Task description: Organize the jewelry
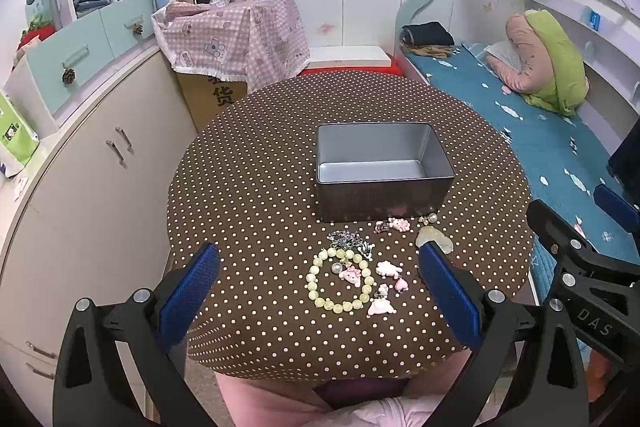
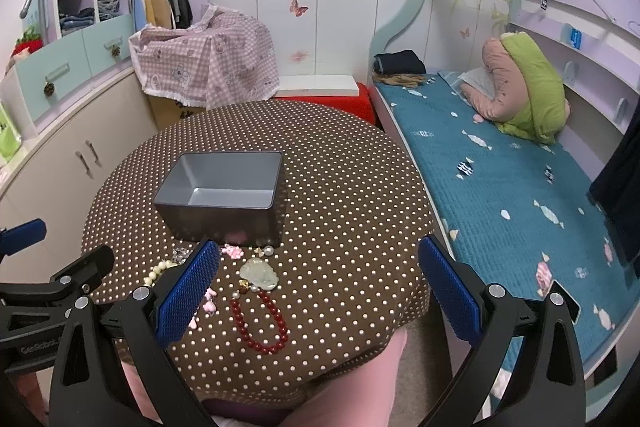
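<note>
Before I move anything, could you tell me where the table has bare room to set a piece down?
The cloth left of the tin is bare, as is the strip right of the tin toward the bed. It is crowded in front of the tin: the pale bracelet, pink charms, jade pendant and red bracelet lie close together.
</note>
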Tool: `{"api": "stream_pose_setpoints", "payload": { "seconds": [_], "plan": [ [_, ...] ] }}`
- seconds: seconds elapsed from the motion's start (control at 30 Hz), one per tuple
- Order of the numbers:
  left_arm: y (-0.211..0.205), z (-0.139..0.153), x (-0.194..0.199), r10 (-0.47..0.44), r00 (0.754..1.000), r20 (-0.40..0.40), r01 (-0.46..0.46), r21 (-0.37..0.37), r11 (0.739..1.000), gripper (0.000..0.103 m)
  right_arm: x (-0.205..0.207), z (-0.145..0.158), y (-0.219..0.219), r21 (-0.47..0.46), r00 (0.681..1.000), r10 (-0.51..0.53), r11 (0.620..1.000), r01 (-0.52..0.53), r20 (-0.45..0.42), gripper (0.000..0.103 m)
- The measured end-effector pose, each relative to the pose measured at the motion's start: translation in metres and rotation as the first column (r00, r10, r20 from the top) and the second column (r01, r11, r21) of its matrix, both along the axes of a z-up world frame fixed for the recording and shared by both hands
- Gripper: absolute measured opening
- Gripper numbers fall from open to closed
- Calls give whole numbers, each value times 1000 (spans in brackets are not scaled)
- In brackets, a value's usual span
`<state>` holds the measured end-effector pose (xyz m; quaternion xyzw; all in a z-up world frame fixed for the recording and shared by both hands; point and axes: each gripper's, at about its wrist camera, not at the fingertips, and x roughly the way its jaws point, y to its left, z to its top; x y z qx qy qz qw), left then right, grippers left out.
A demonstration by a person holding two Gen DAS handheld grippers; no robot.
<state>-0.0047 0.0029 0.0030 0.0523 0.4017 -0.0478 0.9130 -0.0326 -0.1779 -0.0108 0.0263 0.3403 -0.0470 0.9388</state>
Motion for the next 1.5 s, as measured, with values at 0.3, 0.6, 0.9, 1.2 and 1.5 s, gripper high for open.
{"api": "stream_pose_setpoints", "payload": {
  "seconds": [0.3, 0.6, 0.9, 1.2, 1.5],
  "plan": [
    [0, -4, 2, -6, 1000, -13, 6, -1, 1000, 96, 1, -3, -2, 9, 1000, 3, 1000, -3, -15, 97],
    [3, -23, 11, -11, 997, -81, 11, -1, 1000, 96, 11, -15, 1, 16, 998, 20, 1000, -19, -56, 97],
    [19, -55, 23, 1, 982, -190, -6, -23, 1000, 96, 27, -45, 2, 32, 987, 38, 999, -34, -155, 97],
    [27, -87, 41, 20, 959, -282, -27, -21, 999, 95, 44, -82, -2, 67, 964, 65, 997, -49, -258, 97],
    [26, -111, 59, 82, 943, -323, -58, 83, 995, 94, 57, -108, 6, 109, 941, 120, 990, -90, -316, 96]
  ]
}}
